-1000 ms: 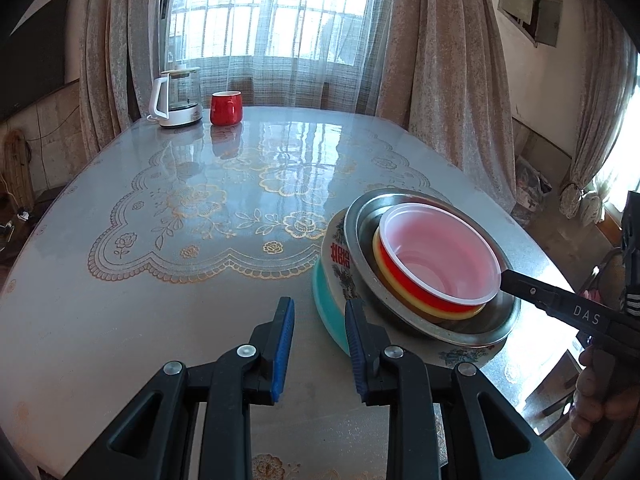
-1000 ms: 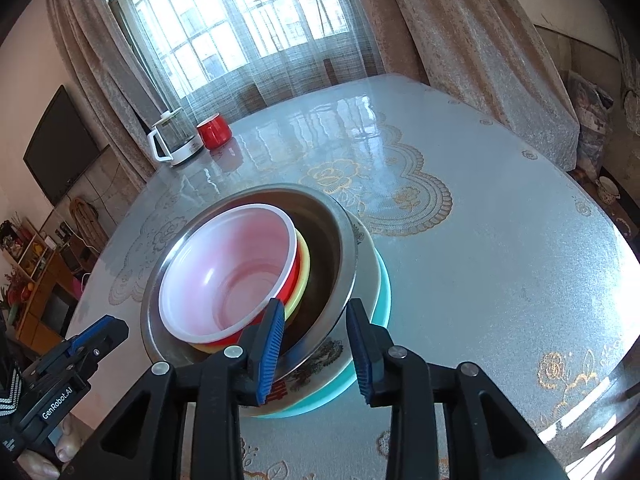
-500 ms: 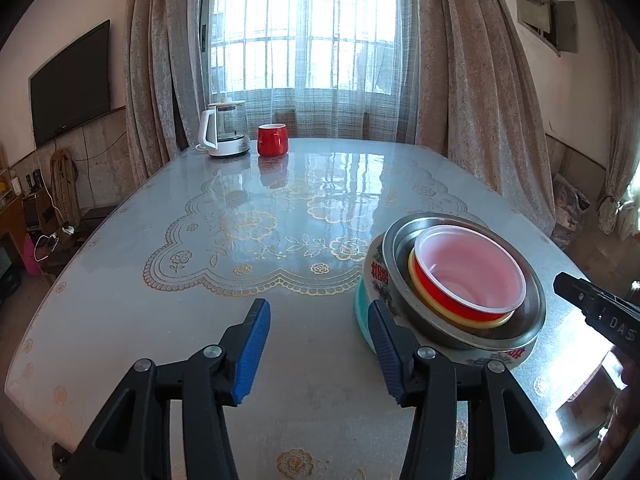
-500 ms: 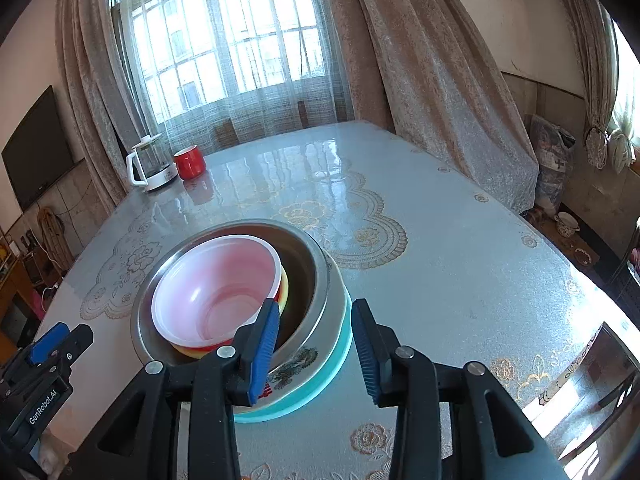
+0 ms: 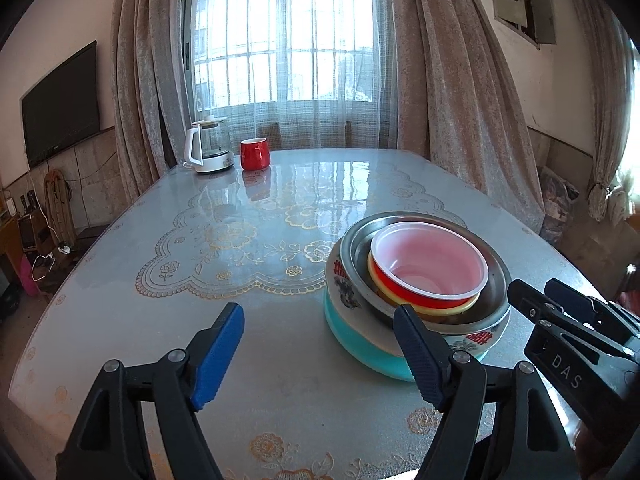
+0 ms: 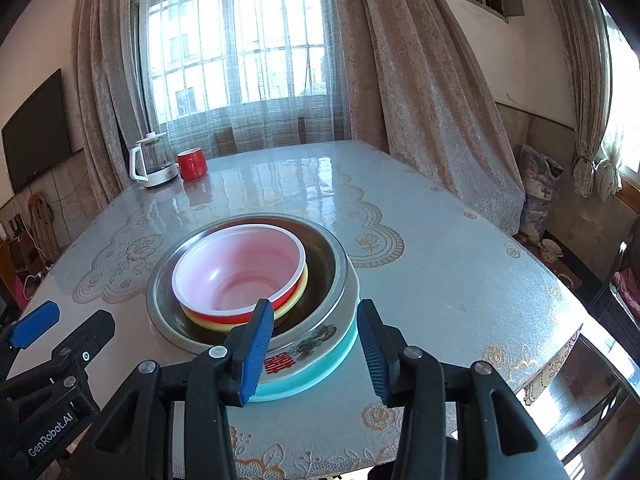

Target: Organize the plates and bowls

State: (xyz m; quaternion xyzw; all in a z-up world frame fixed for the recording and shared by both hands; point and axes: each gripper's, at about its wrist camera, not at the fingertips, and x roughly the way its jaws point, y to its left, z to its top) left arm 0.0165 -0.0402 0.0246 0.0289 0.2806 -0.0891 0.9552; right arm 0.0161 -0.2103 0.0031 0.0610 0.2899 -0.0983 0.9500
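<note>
A nested stack sits near the front edge of the glossy, lace-patterned oval table (image 5: 280, 208): a red plastic bowl with a white inside (image 6: 240, 268) in a yellow bowl (image 6: 298, 292), inside a wide steel basin (image 6: 336, 268), on a white plate with red characters (image 6: 304, 350) over a turquoise plate (image 6: 320, 376). The right gripper (image 6: 316, 348) hangs before the stack, jaws opening and holding nothing. The left gripper (image 5: 320, 352), jaws opening too, is empty beside it. Well apart, at the far edge, stand a white-handled glass kettle (image 5: 210, 148) and a red mug (image 5: 254, 154).
</note>
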